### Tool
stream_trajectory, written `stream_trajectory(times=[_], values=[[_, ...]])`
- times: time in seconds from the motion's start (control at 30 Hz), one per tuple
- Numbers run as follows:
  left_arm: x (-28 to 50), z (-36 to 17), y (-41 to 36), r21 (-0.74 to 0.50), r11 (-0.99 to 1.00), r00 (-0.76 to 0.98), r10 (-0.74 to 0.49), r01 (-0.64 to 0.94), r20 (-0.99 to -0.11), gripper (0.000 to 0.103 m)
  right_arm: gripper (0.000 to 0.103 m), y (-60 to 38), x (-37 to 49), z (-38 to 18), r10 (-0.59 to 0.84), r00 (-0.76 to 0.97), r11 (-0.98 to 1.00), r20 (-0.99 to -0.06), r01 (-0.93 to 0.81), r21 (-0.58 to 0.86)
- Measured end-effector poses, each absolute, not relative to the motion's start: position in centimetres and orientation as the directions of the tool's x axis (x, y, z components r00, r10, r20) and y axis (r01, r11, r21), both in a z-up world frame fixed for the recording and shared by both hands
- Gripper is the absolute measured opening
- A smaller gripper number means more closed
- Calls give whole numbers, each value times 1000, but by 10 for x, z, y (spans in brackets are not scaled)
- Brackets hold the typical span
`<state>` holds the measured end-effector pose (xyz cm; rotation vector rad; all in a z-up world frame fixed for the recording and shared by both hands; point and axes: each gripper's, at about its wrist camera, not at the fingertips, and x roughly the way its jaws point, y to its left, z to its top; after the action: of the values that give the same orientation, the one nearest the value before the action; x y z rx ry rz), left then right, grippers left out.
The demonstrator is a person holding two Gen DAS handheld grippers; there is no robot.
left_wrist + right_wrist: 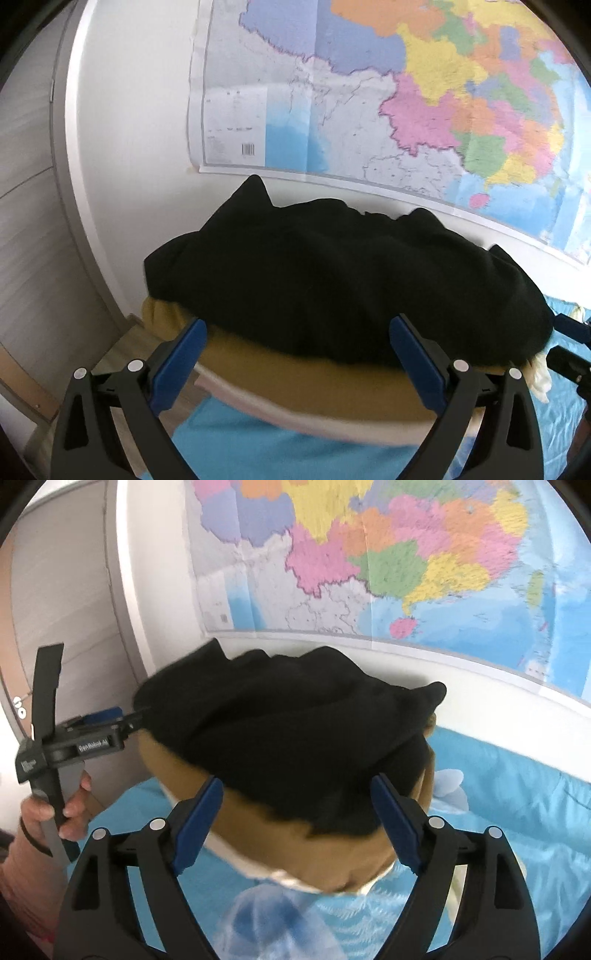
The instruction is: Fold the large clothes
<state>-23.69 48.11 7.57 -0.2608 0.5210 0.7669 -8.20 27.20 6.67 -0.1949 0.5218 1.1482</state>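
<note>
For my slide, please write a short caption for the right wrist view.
Open right gripper facing a folded black garment stacked on a mustard one, wall map behind.

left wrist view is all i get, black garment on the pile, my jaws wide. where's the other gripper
Observer: The right gripper faces the black garment too, jaws apart, nothing between them.
Operator: what's right of the pile
Observer: Blue bedding runs along the wall under the map.
Operator: can you see my hand
Observer: Yes. In the right wrist view the left hand grips the handle, and the left gripper sits at the garment's left edge.
</note>
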Motion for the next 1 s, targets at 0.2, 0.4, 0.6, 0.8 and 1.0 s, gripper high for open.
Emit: stream_trajectory(times=[0.2, 0.4, 0.6, 0.8, 1.0], values=[[-248, 67, 429, -16, 690, 585, 600, -723, -545, 97, 94, 250, -109, 53, 831, 305, 406, -466, -904, 132], [-256, 53, 393, -21, 670, 556, 599, -742, -576, 97, 97, 236, -127, 41, 813, 341, 430, -472, -898, 91], [-267, 48, 370, -54, 655, 556, 592, -754, -584, 97, 97, 230, -142, 27, 810, 341, 421, -477, -905, 66], [-272, 49, 354, -83, 640, 556, 587, -764, -588, 97, 97, 224, -154, 22, 813, 354, 418, -462, -907, 41], [-273, 47, 339, -79, 624, 542, 600, -777, -589, 97, 97, 215, -161, 20, 811, 371, 428, -453, -903, 27]])
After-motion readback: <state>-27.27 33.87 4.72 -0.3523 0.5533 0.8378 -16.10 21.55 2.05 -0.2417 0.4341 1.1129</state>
